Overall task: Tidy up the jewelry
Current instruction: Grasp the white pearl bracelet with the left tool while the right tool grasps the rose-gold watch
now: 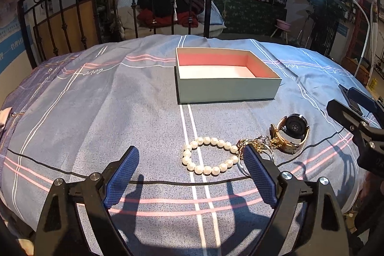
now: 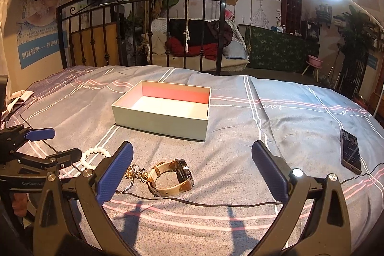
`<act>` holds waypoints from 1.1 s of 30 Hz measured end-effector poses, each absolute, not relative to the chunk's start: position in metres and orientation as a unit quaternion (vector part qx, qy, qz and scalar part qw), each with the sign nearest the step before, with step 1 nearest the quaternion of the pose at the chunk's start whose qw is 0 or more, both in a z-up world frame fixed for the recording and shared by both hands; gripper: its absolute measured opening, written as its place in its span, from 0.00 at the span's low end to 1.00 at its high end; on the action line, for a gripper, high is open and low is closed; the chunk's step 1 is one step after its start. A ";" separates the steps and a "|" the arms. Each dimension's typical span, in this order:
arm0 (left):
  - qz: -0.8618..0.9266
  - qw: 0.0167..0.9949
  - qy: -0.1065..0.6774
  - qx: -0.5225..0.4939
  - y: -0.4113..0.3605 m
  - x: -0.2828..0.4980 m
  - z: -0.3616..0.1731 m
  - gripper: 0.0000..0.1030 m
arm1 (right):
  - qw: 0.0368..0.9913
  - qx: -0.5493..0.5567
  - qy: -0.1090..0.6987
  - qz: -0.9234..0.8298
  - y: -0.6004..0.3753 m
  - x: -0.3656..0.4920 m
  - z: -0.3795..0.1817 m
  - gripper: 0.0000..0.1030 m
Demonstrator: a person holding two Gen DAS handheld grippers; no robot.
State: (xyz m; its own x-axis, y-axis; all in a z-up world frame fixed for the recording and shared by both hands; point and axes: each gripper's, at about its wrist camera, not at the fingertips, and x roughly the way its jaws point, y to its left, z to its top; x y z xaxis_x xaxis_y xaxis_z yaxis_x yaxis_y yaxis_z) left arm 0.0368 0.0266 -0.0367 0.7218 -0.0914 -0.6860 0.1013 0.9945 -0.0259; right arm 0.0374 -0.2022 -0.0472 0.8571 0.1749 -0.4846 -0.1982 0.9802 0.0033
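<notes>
Jewelry sits on bedspread (image 1: 96,112) before us: pearl bracelet (image 1: 208,158), gold trinket (image 1: 252,144), watch (image 1: 291,133) in row. Our left gripper (image 1: 192,155) spread wide, nothing between pads, right pad by trinket. Right gripper (image 2: 192,152) also apart, empty, above watch (image 2: 171,178). Open box (image 1: 228,88) beyond. Phone (image 2: 350,151) at right.

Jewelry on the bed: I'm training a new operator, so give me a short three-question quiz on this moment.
1. True or false: the box already holds jewelry.
2. Which lies nearer the left gripper: (a) the pearl bracelet or (b) the watch?
3. Fill in: the right gripper is ____, holding nothing.

Key: 1 false, it is empty; 2 a; 3 open.
</notes>
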 end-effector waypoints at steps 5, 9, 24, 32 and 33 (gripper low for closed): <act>-0.052 0.905 0.422 0.005 0.035 0.060 -0.049 0.71 | 0.956 -0.022 0.275 0.101 -0.204 0.049 -0.057 0.86; -0.064 0.893 0.446 0.022 0.030 0.075 -0.059 0.63 | 0.949 -0.022 0.295 0.107 -0.206 0.061 -0.064 0.75; -0.075 0.863 0.495 0.067 0.017 0.098 -0.078 0.45 | 0.925 -0.037 0.359 0.120 -0.197 0.097 -0.095 0.61; -0.106 0.867 0.482 0.061 0.009 0.096 -0.079 0.14 | 0.914 -0.048 0.381 0.128 -0.189 0.103 -0.110 0.49; -0.106 0.869 0.480 0.057 0.009 0.096 -0.078 0.14 | 0.913 -0.050 0.384 0.130 -0.188 0.104 -0.112 0.46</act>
State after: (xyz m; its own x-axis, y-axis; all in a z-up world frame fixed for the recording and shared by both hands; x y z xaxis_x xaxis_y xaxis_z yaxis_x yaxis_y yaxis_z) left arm 0.0963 0.0093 -0.0784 0.5160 -0.1291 -0.8468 0.2388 0.9711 -0.0025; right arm 0.1038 -0.1880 -0.1121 0.6714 0.1985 -0.7140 -0.2758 0.9612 0.0078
